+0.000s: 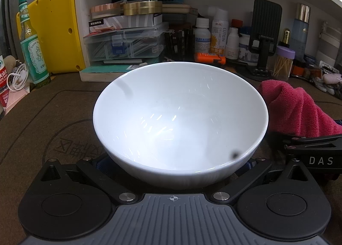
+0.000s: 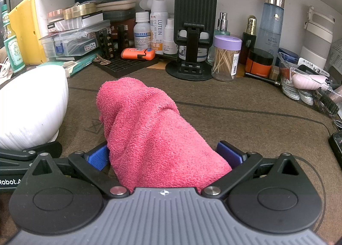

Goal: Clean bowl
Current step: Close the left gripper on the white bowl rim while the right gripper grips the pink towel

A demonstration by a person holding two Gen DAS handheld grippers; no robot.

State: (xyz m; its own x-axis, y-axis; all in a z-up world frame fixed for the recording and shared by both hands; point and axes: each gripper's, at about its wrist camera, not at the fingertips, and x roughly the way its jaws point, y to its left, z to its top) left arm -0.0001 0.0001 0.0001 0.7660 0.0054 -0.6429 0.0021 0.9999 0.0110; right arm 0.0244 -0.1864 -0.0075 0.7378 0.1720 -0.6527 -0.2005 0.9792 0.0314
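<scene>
A white bowl (image 1: 179, 114) fills the left wrist view, tipped toward the camera, its base between the blue pads (image 1: 102, 162) of my left gripper (image 1: 175, 161), which is shut on it. A dark spot (image 1: 235, 154) sits inside near the front rim and a grey smear (image 1: 126, 89) near the far rim. A rolled pink towel (image 2: 154, 131) lies between the blue pads (image 2: 97, 157) of my right gripper (image 2: 164, 156), which is shut on it. The towel (image 1: 295, 108) is just right of the bowl (image 2: 32, 104), apart from it.
Both sit over a brown mat (image 2: 235, 116). Behind is a white shelf crowded with bottles (image 2: 159, 25), a black phone stand (image 2: 193, 31), a toothpick jar (image 2: 225, 59) and plastic boxes (image 1: 126, 42). A green bottle (image 1: 32, 46) and a yellow box (image 1: 55, 27) stand at the left.
</scene>
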